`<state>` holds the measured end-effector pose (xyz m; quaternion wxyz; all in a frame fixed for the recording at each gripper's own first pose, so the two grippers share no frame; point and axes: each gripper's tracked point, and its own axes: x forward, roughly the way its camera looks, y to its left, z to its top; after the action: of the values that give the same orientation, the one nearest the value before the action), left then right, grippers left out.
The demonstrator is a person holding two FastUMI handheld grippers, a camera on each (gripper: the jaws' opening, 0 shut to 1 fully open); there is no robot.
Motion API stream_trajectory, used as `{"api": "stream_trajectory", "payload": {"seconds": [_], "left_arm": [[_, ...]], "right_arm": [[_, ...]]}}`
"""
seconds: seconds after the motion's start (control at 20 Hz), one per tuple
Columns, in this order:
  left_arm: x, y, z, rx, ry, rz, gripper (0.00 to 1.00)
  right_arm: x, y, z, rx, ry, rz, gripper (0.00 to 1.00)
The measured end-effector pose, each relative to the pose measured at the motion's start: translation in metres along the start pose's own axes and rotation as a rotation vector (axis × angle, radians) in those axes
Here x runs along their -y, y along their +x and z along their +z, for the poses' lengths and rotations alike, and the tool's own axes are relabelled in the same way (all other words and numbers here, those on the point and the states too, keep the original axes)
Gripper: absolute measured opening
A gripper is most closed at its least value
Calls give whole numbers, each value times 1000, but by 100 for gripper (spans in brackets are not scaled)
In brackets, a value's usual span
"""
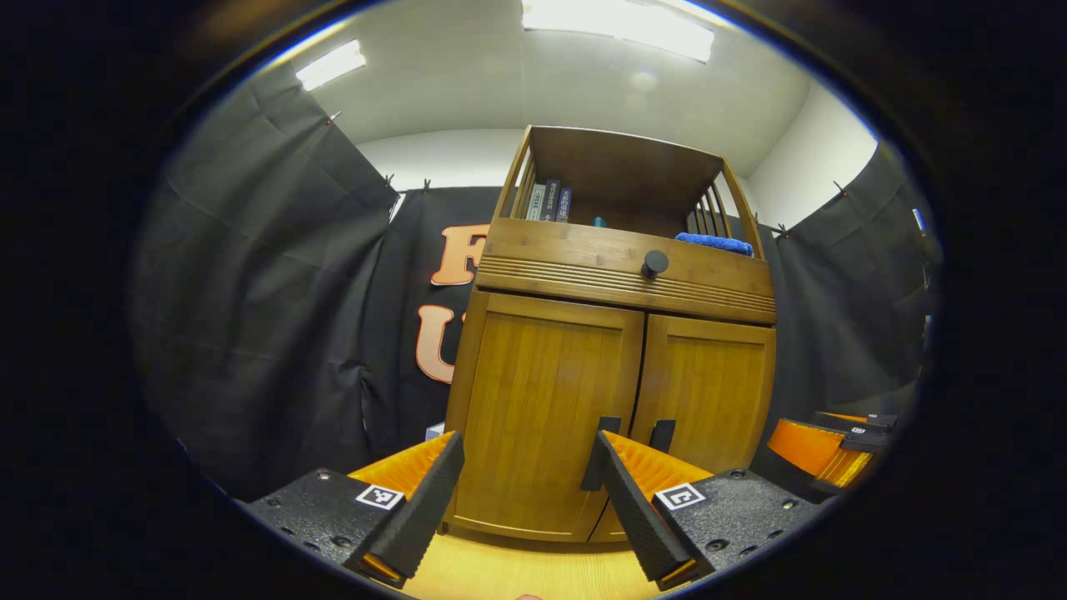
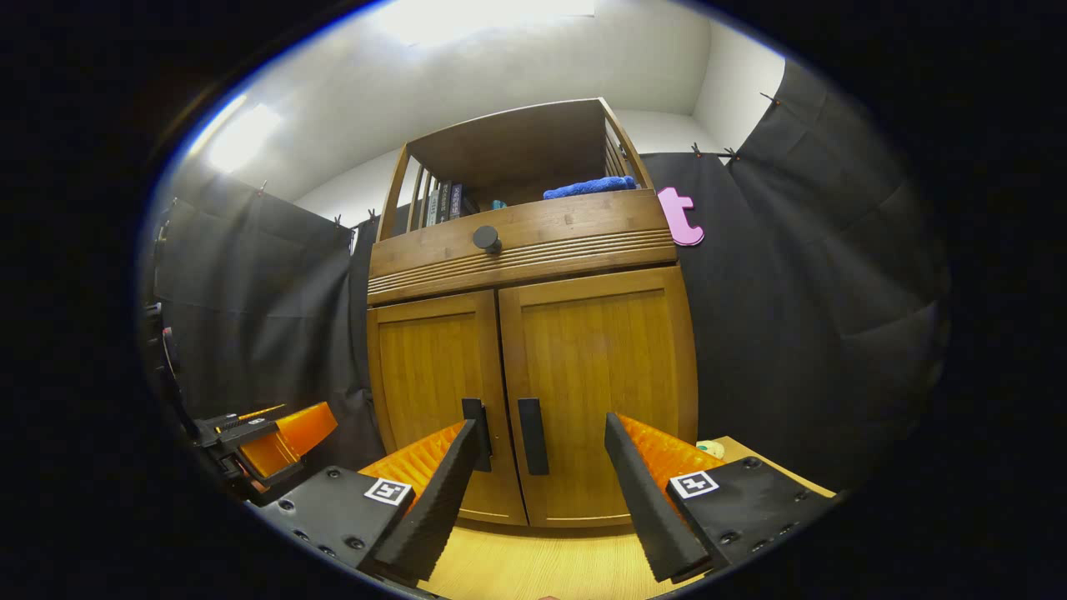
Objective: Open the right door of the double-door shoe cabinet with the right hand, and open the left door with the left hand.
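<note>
Booth w/ black cloth walls, white ceiling, pale wood floor (image 2: 533,567). Shoe cabinet (image 2: 533,250) ahead, left door (image 1: 542,400) and right door (image 2: 596,392) seemingly shut. Left gripper (image 1: 525,492), right gripper (image 2: 542,492) both spread wide, holding nothing.

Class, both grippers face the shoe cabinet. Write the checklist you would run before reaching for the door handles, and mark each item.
1. Both doors shut: ok; right door, left door.
2. Right gripper open: ok.
3. Left gripper open: ok.
4. Right handle between the right gripper's fingers: ok, not yet reached.
5. Left handle centred for the left gripper: not ok, beside one finger.
6. Doors swing freely: cannot tell.
</note>
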<state>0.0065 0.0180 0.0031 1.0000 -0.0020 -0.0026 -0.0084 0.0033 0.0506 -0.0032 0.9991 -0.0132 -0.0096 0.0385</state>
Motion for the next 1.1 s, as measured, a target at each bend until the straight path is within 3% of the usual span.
{"api": "stream_trajectory", "payload": {"seconds": [0.6, 1.1], "left_arm": [[-10, -4, 13, 30, 5, 19, 92], [-33, -13, 12, 13, 17, 66, 95]], "right_arm": [[-14, 11, 6, 16, -25, 46, 97], [-51, 98, 6, 29, -44, 140, 97]]}}
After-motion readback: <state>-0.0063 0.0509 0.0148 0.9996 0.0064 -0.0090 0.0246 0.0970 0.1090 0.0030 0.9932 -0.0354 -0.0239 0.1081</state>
